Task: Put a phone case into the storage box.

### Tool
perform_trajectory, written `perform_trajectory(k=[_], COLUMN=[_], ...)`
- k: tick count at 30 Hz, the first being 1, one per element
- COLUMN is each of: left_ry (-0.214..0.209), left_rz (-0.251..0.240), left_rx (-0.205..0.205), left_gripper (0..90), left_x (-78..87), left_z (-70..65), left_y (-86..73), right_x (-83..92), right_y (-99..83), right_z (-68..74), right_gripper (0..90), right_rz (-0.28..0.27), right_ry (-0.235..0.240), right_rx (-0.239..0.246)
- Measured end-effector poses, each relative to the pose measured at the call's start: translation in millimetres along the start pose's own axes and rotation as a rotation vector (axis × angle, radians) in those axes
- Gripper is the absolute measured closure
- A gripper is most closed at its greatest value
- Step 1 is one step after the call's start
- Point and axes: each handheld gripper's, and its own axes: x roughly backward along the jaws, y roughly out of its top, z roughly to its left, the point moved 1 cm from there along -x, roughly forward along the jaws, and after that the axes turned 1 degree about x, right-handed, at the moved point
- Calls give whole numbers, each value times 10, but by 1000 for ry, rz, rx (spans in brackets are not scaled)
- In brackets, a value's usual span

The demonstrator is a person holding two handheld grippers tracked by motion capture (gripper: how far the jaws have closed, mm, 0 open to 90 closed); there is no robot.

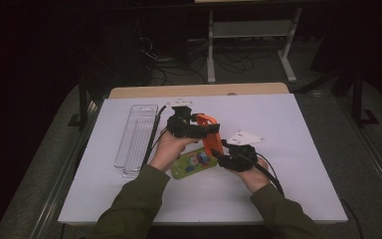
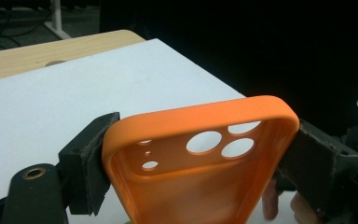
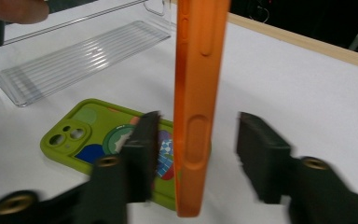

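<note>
Your left gripper (image 2: 200, 158) is clamped across the camera end of the orange phone case (image 2: 200, 177), holding it on edge above the white table (image 1: 278, 129). Your right gripper (image 3: 193, 154) straddles the case's lower end with jaws parted, pads clear of it. A green phone case (image 3: 88, 140) lies flat beneath, beside a clear tray (image 1: 137, 137).

light: dim, dark surround | table (image 1: 288, 149): evenly lit, soft shadows | right gripper view: fingers blurred
</note>
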Motion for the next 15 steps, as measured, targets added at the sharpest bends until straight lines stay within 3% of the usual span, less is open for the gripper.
perform_trajectory(k=[7,15], left_ry=[3,15], left_rz=[3,3], left_rx=[-6,-15], left_gripper=[172,172], left_x=[15,39], left_z=[8,23], left_y=[3,12], right_x=[-4,-7], right_y=[-30,-118], right_z=[-43,-113], right_gripper=[158,7], right_rz=[53,128], right_ry=[26,51], right_rx=[7,40])
